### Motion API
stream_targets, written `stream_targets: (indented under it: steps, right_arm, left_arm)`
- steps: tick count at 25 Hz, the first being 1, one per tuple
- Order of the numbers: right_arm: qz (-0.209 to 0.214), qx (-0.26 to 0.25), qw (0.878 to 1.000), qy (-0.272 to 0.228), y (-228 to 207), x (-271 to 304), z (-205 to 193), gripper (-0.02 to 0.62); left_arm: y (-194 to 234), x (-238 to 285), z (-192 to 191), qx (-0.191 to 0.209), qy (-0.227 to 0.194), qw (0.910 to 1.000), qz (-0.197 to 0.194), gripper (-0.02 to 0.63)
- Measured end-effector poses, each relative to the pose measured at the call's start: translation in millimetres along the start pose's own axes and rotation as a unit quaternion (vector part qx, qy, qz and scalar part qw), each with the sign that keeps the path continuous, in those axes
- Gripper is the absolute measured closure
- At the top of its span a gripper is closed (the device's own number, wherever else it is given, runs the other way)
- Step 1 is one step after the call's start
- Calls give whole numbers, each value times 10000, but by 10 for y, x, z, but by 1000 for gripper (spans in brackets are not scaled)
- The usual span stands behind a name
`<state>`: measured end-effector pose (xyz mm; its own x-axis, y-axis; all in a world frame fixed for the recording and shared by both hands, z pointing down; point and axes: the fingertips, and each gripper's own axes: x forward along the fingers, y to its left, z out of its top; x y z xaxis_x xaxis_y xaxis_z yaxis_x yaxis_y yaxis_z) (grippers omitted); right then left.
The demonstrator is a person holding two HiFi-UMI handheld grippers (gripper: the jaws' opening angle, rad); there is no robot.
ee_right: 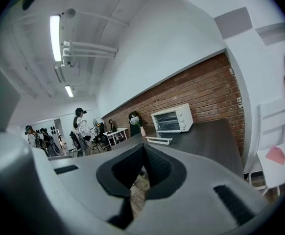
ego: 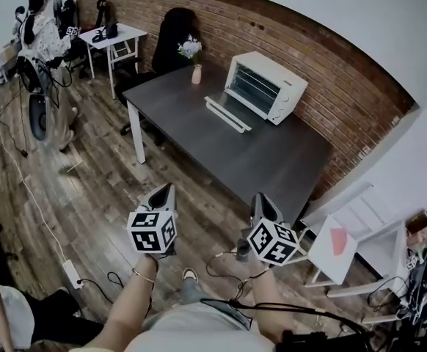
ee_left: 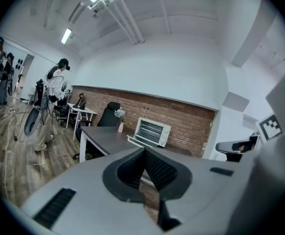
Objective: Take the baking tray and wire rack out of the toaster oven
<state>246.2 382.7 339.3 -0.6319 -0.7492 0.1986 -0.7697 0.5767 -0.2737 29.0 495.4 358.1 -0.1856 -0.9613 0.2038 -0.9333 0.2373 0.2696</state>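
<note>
At the far left a person (ego: pixel 46 39) stands on the wooden floor (ego: pixel 89 189), beside a small white table (ego: pixel 118 34). A black office chair (ego: pixel 175 31) sits at the back end of the dark worktop (ego: pixel 272 160), and a small vase of flowers (ego: pixel 196 70) stands on the worktop near it. The left tongs (ego: pixel 167 189) are closed on nothing, held over the floor short of the worktop's near edge. The white toaster oven (ego: pixel 266 86) stands on the worktop's far side by the brick wall (ego: pixel 331 86), its door (ego: pixel 227 114) open and level. The wire rack (ego: pixel 252 88) shows as thin bars inside; the baking tray cannot be made out. The right tongs (ego: pixel 262 198) are likewise closed and empty, well apart from the oven. A white folding chair (ego: pixel 327 264) stands at the right.
</note>
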Motion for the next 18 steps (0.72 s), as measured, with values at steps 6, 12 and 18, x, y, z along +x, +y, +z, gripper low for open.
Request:
stream_targets:
  steps: [6,12,18]
  right_arm:
    - [34,-68,10000,6,-241,698,307,594]
    - [111,-1,9999,-32,-472,1277,509,594]
    - [84,296,9995,-51,-725,1740,549,594]
  left_arm:
    - [47,722,268,-43,-104,9999,52,607]
    - [115,1300,413,-42,-119,9998,168,607]
    - [148,1745,527,171,-72,9996,226,607]
